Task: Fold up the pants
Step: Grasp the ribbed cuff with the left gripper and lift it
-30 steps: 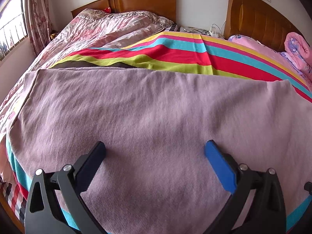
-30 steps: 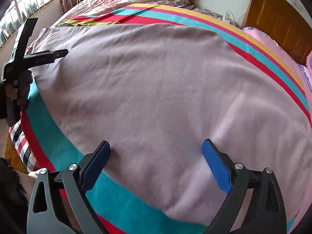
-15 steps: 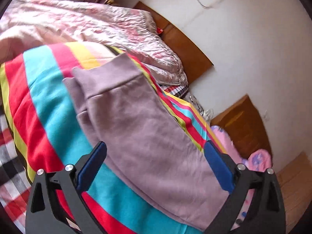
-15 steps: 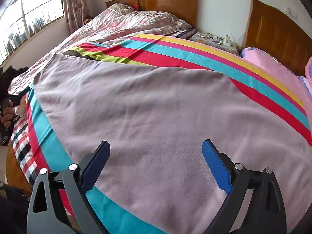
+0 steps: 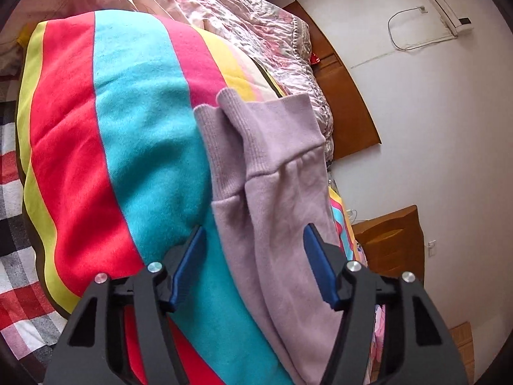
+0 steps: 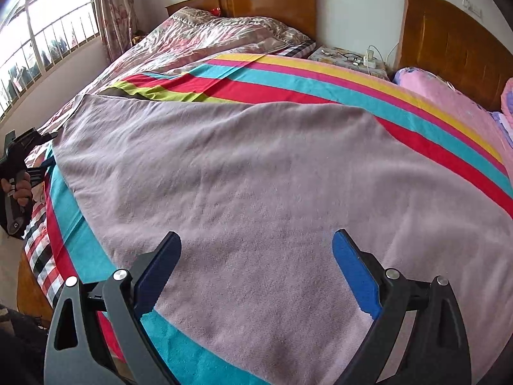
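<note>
Bed (image 6: 29,292) carried a striped blanket (image 6: 288,73) – red, cyan, yellow bands – with mauve pants (image 6: 256,176) flat on it. Plaid sheet (image 6: 41,256) showed at the near edge, floral quilt (image 6: 198,35) lay toward the headboard (image 6: 266,0).

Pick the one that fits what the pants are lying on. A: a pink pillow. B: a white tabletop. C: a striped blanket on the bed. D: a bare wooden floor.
C: the mauve pants lie spread flat over the striped blanket, whose teal, red and yellow bands show around their edges.
</note>
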A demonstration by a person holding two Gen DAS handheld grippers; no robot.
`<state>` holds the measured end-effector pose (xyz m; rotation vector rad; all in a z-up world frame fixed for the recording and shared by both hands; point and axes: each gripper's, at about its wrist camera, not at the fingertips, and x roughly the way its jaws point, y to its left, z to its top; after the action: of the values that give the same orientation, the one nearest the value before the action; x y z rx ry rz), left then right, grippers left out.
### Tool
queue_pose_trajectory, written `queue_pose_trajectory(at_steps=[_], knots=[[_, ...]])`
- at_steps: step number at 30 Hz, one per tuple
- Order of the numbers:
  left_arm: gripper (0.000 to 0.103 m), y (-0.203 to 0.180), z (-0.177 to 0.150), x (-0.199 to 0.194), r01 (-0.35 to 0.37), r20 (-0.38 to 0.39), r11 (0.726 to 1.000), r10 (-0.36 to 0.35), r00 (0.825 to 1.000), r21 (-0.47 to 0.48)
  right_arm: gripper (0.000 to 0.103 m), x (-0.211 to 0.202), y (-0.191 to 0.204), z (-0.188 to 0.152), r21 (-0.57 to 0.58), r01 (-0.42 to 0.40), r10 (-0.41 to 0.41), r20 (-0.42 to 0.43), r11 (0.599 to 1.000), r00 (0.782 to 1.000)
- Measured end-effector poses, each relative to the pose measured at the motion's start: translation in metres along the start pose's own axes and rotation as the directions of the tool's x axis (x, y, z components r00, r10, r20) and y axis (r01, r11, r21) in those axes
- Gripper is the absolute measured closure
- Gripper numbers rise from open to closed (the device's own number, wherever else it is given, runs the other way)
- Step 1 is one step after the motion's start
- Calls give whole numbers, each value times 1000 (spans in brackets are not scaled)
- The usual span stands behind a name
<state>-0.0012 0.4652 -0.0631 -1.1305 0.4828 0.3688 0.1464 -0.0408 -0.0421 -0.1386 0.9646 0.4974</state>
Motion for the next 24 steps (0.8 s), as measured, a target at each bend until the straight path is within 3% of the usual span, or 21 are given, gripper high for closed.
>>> queue_pose_trajectory(at_steps=[1, 7, 8, 9, 12, 14, 16, 17, 20, 23, 24], knots=[[52, -1, 4, 1, -5, 3, 1000, 5, 1000, 2, 11, 2, 0, -1, 2, -6, 6, -3, 1000, 1000], [53, -20, 21, 12, -74, -11, 997, 74, 997, 24, 11, 3, -8, -5, 30, -19, 19, 0, 999, 1000], [59, -24, 22, 12, -98, -6, 995, 98, 995, 35, 11, 2, -10, -6, 38, -21, 20, 5, 999, 1000], [81, -28, 22, 14, -130, -5, 990, 131, 991, 52, 11, 0, -13, -7, 45, -23, 22, 10, 999, 1000], [90, -39, 21, 11, -160, 20, 983, 159, 987, 88, 11, -5, -22, -8, 70, -27, 25, 30, 997, 999], [91, -62, 13, 1, -170, 84, 973, 158, 984, 154, 11, -14, -34, -10, 106, -15, 9, 64, 994, 998], [91, -105, -7, -15, -145, 157, 943, 102, 982, 299, 11, -26, -50, -11, 156, -8, -8, 101, 988, 995], [91, -135, -21, -19, -130, 181, 906, 61, 982, 403, 11, -33, -58, -12, 180, -1, -21, 121, 984, 992], [91, -224, -91, -23, -56, 160, 722, -76, 984, 690, 11, -56, -85, -19, 260, 13, -63, 183, 965, 981], [90, -284, -191, -12, 58, 17, 459, -157, 987, 886, 11, -78, -110, -29, 341, 35, -118, 225, 940, 967], [90, -295, -231, -3, 102, -48, 354, -159, 986, 930, 11, -84, -117, -32, 363, 39, -131, 233, 931, 964]])
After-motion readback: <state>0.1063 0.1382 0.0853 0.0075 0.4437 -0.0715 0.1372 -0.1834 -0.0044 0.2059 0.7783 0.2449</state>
